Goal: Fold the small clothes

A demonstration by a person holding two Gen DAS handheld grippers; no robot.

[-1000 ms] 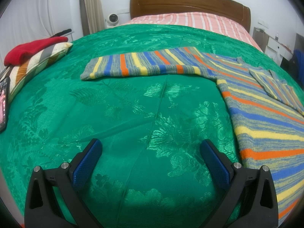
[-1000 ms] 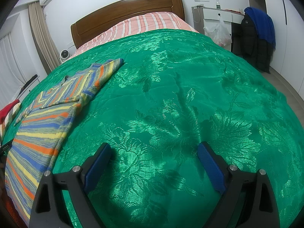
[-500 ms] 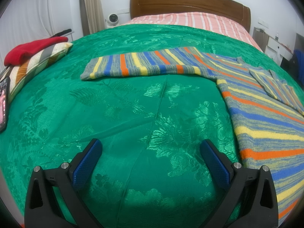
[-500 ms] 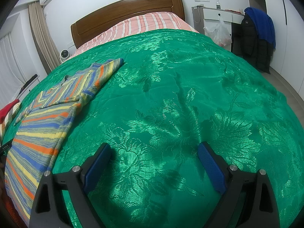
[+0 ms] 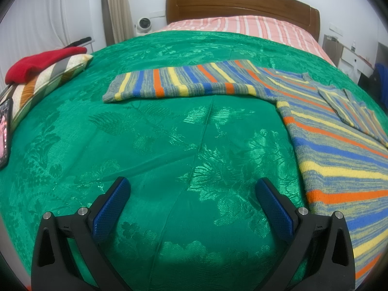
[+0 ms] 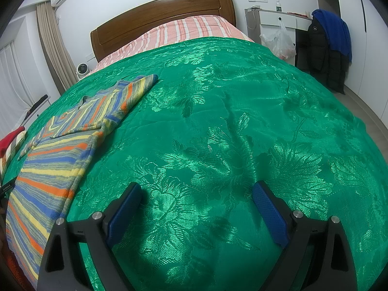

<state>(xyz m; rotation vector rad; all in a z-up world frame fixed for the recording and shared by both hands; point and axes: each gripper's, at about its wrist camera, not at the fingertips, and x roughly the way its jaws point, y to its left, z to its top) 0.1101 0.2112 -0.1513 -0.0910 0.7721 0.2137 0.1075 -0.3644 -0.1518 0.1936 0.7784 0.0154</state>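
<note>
A small striped sweater (image 5: 334,150), blue, yellow, orange and grey, lies flat on the green bedspread (image 5: 169,145). One sleeve (image 5: 184,82) stretches out to the left; the other is folded over the body. My left gripper (image 5: 192,189) is open and empty, above bare bedspread, left of the sweater's hem. In the right wrist view the sweater (image 6: 55,155) lies at the left. My right gripper (image 6: 197,192) is open and empty over bare bedspread (image 6: 242,121), to the right of the sweater.
A striped pillow (image 5: 46,82) with a red cloth (image 5: 41,63) on it sits at the bed's left edge, beside a phone (image 5: 4,131). Wooden headboard (image 5: 242,4) at the far end. A desk with a dark jacket (image 6: 327,48) stands right of the bed.
</note>
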